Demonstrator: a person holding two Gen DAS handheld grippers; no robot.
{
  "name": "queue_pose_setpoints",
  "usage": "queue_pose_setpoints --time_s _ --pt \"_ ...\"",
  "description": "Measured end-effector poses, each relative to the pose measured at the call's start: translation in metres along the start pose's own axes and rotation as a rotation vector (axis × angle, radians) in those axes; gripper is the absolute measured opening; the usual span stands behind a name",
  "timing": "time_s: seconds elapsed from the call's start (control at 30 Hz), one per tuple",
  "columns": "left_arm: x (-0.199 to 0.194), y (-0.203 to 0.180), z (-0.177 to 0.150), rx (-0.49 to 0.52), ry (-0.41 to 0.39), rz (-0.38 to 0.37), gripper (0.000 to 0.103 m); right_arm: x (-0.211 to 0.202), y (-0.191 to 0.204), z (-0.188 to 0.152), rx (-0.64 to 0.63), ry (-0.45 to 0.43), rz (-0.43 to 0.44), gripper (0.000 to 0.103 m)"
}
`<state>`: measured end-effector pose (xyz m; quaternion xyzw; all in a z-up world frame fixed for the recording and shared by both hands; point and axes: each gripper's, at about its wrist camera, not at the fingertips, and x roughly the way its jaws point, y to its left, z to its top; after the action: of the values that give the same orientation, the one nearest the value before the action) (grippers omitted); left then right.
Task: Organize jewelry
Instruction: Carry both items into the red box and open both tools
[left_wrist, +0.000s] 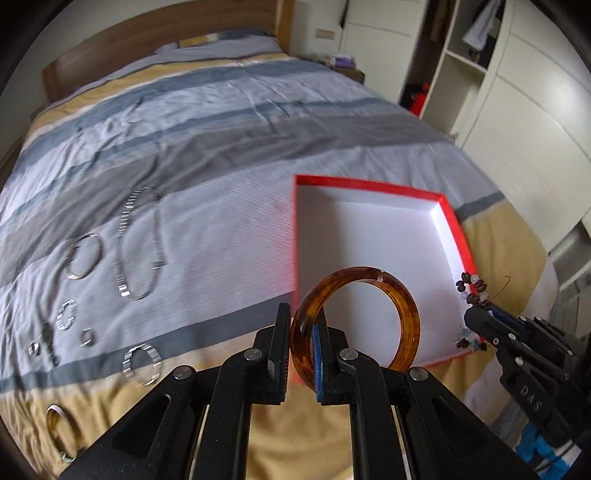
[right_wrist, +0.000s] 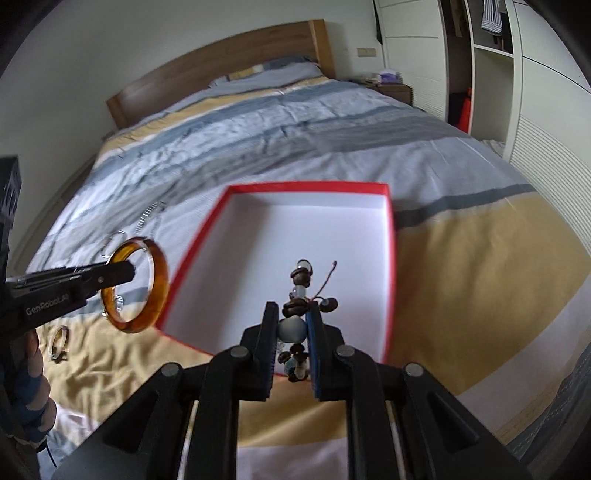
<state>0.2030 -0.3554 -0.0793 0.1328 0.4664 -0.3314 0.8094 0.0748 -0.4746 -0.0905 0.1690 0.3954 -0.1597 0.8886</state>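
the bangle (left_wrist: 373, 284) is amber brown and mottled like tortoiseshell, and the box (right_wrist: 384, 190) is bright red outside and plain white within. the beaded bracelet (right_wrist: 297, 295) mixes dark brown beads with pale, milky blue-grey ones, while the bedcover (left_wrist: 207, 122) runs in broad stripes of pale blue, grey and sandy yellow. the headboard (right_wrist: 229, 59) is warm brown wood, the grippers' fingers (left_wrist: 279, 347) black with a blue pad.
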Motion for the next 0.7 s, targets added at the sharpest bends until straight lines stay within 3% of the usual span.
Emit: queue_pose_setpoints --time_s 0.27,0.47,0.7 --pt "0.066 -0.019 -0.012 0.056 0.107 0.012 0.011 0.037 -0.017 -0.021 -0.005 0.104 -0.04 0.014" --pt "0.071 -0.02 -0.023 0.031 0.129 0.04 0.014 0.041 -0.016 -0.025 -0.03 0.11 -0.037 0.015" --pt "0.062 -0.016 -0.043 -0.071 0.16 0.092 0.015 0.042 -0.019 -0.019 -0.045 0.119 -0.007 0.015"
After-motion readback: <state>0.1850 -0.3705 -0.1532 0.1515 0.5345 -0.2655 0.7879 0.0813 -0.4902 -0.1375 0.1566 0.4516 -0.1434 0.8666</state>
